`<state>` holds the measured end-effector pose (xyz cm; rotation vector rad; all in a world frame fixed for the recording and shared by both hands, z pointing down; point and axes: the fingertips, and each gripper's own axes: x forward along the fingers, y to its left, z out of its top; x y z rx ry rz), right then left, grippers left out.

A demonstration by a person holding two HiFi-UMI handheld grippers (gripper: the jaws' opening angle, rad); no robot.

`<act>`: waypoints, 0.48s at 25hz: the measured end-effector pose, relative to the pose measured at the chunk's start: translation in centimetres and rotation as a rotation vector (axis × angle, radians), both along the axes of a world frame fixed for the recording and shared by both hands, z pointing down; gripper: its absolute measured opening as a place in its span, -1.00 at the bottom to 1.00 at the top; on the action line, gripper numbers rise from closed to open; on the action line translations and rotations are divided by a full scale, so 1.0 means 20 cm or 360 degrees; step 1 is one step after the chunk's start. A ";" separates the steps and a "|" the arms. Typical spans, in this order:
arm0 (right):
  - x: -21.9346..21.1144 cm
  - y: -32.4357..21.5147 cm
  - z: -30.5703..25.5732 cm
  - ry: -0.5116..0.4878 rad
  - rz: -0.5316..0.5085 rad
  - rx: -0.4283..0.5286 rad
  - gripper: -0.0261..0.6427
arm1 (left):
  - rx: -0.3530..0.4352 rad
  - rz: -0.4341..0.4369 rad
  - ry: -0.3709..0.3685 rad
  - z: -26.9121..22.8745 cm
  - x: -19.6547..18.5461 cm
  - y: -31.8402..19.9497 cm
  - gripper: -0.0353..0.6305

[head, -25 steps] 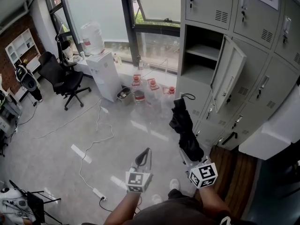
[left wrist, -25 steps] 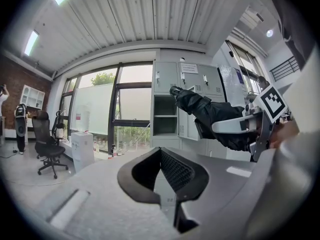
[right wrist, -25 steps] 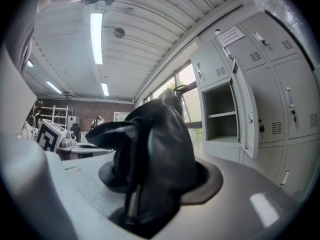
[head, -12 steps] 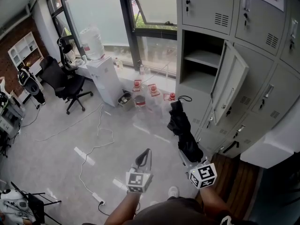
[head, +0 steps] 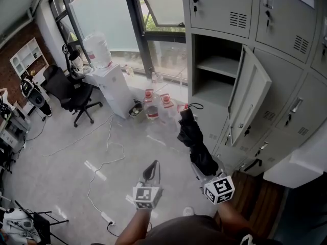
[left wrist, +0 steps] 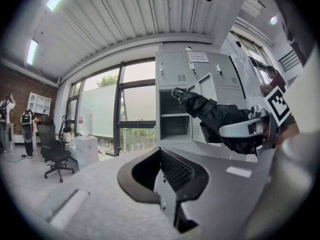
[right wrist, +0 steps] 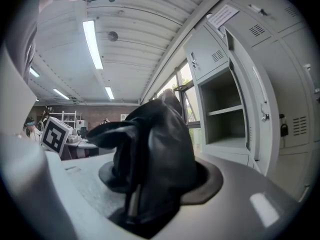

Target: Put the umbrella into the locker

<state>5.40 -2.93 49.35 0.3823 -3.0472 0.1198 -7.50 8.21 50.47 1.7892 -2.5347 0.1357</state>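
Pinching: right gripper (head: 198, 167) clamps the black folded fabric umbrella (head: 191, 134) near its base.
Handling: probably light, with soft cloth over a stiff shaft.
Left gripper (head: 153, 168): jaws pressed together, empty.

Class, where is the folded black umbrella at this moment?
Head view, right of centre: the folded black umbrella, clamped in the right hand-held gripper, points toward the open grey locker.

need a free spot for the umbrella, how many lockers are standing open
1. The open locker has its door swung out to the right, just beyond the umbrella. Every other door in view is shut; more may lie outside the frame.
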 end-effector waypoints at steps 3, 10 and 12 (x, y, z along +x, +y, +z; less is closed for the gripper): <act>-0.01 -0.06 0.01 -0.0012 -0.0024 -0.0025 -0.23 | -0.0013 -0.0070 -0.0041 -0.01 -0.07 -0.01 -0.88; -0.06 -0.15 0.01 -0.0019 -0.0025 -0.0025 -0.23 | -0.0032 -0.0067 -0.0058 0.01 -0.12 -0.10 -0.88; -0.09 -0.17 0.02 -0.0013 -0.0013 -0.0018 -0.23 | -0.0013 -0.0047 -0.0035 0.00 -0.14 -0.14 -0.88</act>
